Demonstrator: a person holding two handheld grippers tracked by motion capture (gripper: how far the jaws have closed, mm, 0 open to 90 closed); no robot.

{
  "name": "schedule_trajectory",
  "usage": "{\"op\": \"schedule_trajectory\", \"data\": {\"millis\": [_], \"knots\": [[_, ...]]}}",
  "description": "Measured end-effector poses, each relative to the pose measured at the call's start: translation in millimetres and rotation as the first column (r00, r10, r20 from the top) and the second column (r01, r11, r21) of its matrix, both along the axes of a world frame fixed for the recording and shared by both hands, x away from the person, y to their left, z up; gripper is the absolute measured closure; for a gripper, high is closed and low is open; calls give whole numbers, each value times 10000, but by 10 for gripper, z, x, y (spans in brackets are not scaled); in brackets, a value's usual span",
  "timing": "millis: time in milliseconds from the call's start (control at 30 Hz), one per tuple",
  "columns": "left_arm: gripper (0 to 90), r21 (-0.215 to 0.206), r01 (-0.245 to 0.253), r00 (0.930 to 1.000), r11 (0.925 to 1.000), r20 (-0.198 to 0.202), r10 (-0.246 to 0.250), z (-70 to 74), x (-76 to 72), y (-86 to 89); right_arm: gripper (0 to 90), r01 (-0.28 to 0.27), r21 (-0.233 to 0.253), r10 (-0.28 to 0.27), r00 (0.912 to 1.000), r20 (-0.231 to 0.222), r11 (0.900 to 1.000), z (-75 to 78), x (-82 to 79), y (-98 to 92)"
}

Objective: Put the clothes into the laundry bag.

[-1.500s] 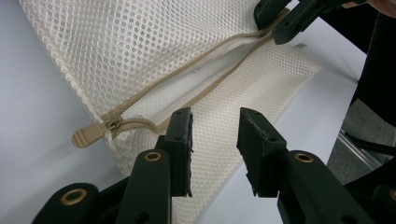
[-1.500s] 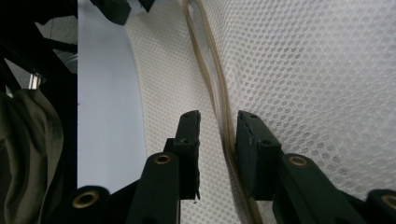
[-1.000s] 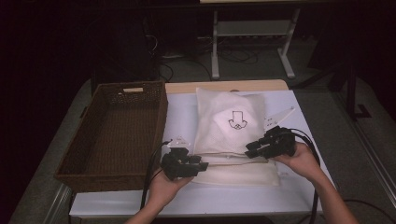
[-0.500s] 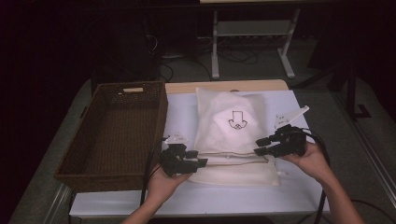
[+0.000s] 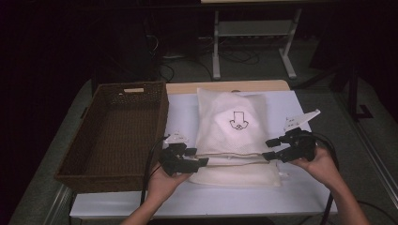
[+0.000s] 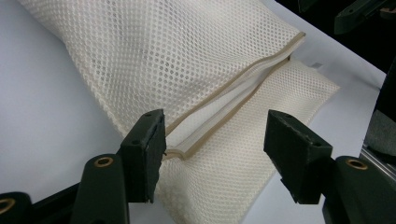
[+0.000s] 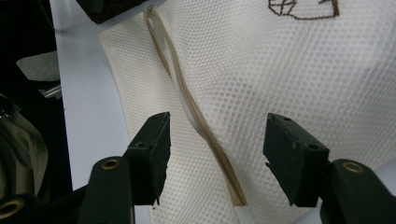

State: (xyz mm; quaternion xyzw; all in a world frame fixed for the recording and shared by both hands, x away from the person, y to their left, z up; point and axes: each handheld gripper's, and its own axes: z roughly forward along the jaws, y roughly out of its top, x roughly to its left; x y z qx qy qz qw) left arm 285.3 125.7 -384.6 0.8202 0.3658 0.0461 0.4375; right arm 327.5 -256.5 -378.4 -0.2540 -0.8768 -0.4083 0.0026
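Mesh bag [image 5: 233, 136] lay at frame centre, right of the wicker basket [image 5: 117, 131]. Its trimmed opening edge [image 6: 224, 112] ran side to side between both tools. Left gripper [image 6: 212, 140] and right gripper [image 7: 215, 140] both spread, straddling opposite ends, roughly equally near, nothing pinched.

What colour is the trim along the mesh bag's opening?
Tan, against the cream-white mesh bag; the trim shows best in the left gripper view.
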Motion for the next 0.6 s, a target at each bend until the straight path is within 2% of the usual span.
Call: {"op": "schedule_trajectory", "data": {"millis": [133,600], "knots": [[370,-12,78,9999,10000,88,-77,-15,-32,-14,370,137,5,-137,9999,-48,9999,-24,-33,-50],[345,362,410,9983,9985,410,-424,-116,-169,-15,336,725,160,-722,9973,-147,9972,-194,-204,-297]]}}
